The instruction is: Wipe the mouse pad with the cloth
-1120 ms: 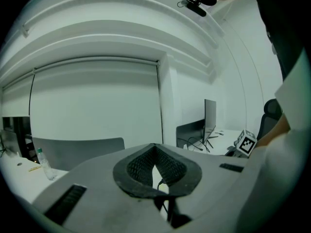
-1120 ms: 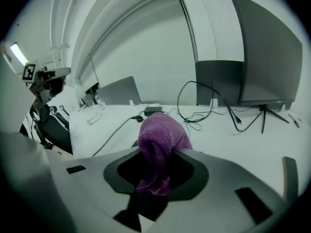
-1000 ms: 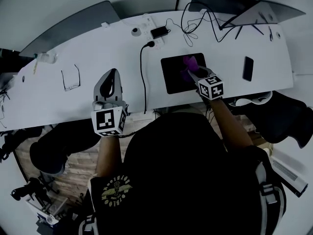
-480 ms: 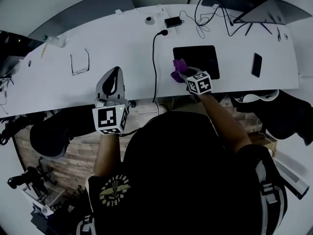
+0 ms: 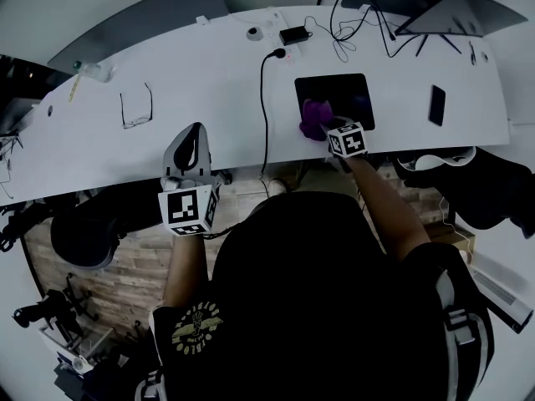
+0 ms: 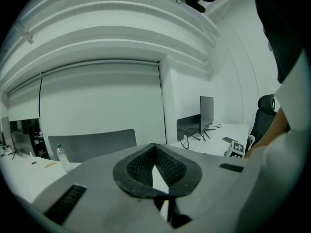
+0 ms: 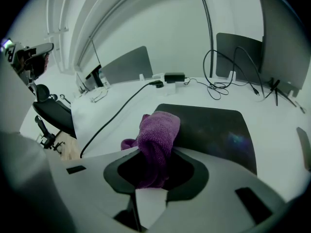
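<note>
A black mouse pad (image 5: 343,92) lies on the white desk (image 5: 209,82), right of the middle. My right gripper (image 5: 323,127) is shut on a bunched purple cloth (image 5: 314,117), which rests on the pad's near left part. In the right gripper view the cloth (image 7: 156,139) stands up between the jaws, with the pad (image 7: 218,127) stretching ahead and to the right. My left gripper (image 5: 191,144) hovers over the desk's near edge well left of the pad; its pads (image 6: 141,164) meet at the tips and hold nothing.
A black cable (image 5: 263,107) runs across the desk just left of the pad. Glasses (image 5: 136,107) lie at the left, a phone (image 5: 436,105) right of the pad. A power adapter (image 5: 294,34) and tangled wires (image 5: 359,23) sit behind. A black chair (image 5: 481,192) stands at the right.
My right gripper swept the cloth from the pad's middle to its near left corner, then a little back to the right. The left gripper has stayed in place.
</note>
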The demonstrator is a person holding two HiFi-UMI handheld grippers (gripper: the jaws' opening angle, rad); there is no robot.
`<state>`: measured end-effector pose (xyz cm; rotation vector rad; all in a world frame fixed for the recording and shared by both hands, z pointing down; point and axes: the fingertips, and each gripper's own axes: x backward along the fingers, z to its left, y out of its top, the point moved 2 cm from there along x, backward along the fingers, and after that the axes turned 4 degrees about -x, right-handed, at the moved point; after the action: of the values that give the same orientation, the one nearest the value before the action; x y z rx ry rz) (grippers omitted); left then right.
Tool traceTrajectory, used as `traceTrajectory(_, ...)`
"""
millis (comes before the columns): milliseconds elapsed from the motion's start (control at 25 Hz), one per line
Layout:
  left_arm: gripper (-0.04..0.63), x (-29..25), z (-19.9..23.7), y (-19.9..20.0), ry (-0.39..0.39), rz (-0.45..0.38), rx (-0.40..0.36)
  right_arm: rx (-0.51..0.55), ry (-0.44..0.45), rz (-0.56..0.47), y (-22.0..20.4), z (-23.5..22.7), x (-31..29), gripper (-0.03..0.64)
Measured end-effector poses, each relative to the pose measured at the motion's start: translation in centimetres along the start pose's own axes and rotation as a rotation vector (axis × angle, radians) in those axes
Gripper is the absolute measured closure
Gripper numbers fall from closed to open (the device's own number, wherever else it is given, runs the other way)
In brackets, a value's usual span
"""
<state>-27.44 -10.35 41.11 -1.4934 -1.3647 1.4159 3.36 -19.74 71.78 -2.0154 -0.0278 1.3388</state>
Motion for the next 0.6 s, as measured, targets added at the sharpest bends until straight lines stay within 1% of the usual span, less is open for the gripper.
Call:
traceTrajectory(160, 0.594, -0.6, -0.7, 0.0, -0.003, 0.0, -0.003, -0.024, -0.038, 0.0, -0.8, -2.6, 0.8, 0.508)
traceTrajectory(320, 0.594, -1.9, -2.0, 1.0, 0.002, -0.008, -0.009, -0.031, -0.062, 0.013, -1.7, -5.7, 2.0, 0.508)
traceTrajectory(600, 0.594, -6.0, -6.6, 4.5, -0.018, -0.047, -0.004, -0.05, -0.107, 0.06, -3.2, -12.8, 4.2, 0.508)
